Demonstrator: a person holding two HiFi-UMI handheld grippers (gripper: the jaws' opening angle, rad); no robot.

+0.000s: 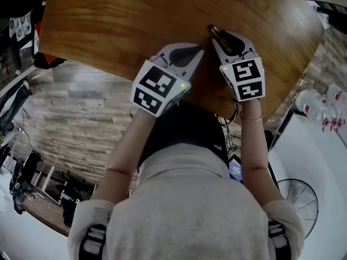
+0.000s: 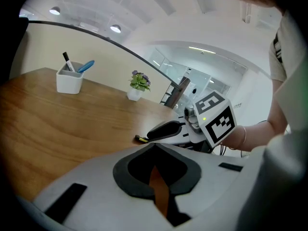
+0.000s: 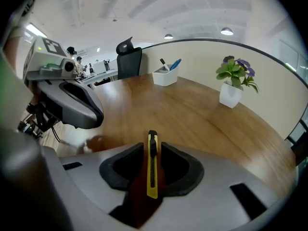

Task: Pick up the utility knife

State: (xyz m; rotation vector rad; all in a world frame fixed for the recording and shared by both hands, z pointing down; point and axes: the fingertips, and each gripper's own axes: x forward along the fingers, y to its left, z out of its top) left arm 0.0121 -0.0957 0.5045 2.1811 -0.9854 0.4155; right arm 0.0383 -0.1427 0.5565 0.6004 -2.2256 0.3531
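Observation:
A yellow and black utility knife (image 3: 152, 165) lies lengthwise between the jaws of my right gripper (image 3: 152, 146), which is shut on it. Its black tip (image 1: 215, 32) pokes out past the fingertips, low over the wooden table (image 1: 108, 26). In the left gripper view that tip (image 2: 141, 139) shows just above the tabletop. My left gripper (image 1: 187, 56) hovers beside the right one, to its left, over the table's near edge. Its jaws (image 2: 155, 150) are drawn together to a point with nothing in them.
A white pen holder (image 3: 164, 76) and a small potted plant (image 3: 233, 83) stand far across the table. A black chair (image 3: 129, 57) stands behind the table. On the floor are a fan (image 1: 295, 199) and some bottles (image 1: 320, 104) at the right.

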